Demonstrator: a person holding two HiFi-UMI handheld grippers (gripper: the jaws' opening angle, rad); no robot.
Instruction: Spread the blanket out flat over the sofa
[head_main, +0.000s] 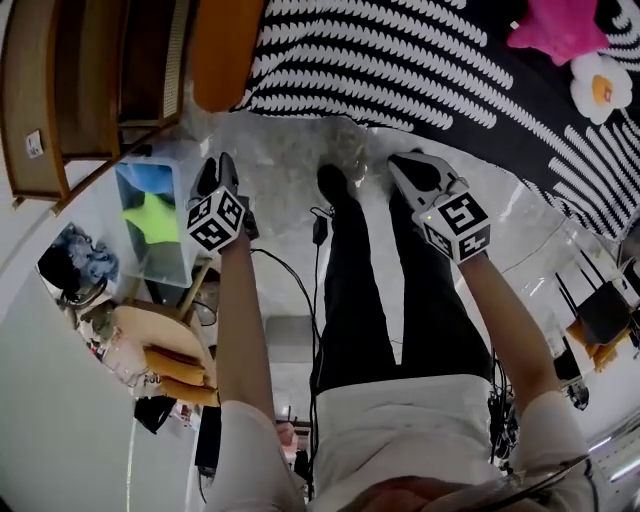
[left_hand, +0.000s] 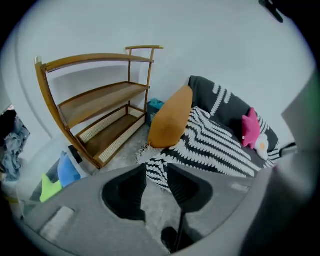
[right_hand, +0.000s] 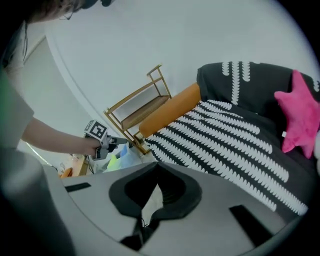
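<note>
Left claw (left_hand: 156, 170): jaws held apart, nothing clasped between them.
Right claw (right_hand: 156, 165): jaws closed together, empty.
Black-and-white patterned blanket (head_main: 400, 60): laid across the dark sofa (right_hand: 212, 82), beyond both claws.
On it: orange bolster cushion (left_hand: 170, 120), pink star-shaped cushion (right_hand: 300, 112).
Beside: curved wooden shelf (left_hand: 100, 110).

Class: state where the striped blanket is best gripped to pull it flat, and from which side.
Probably its fringed corner by the orange cushion, approached from the front: there the blanket hangs free toward the floor, so it is easy to pinch.
</note>
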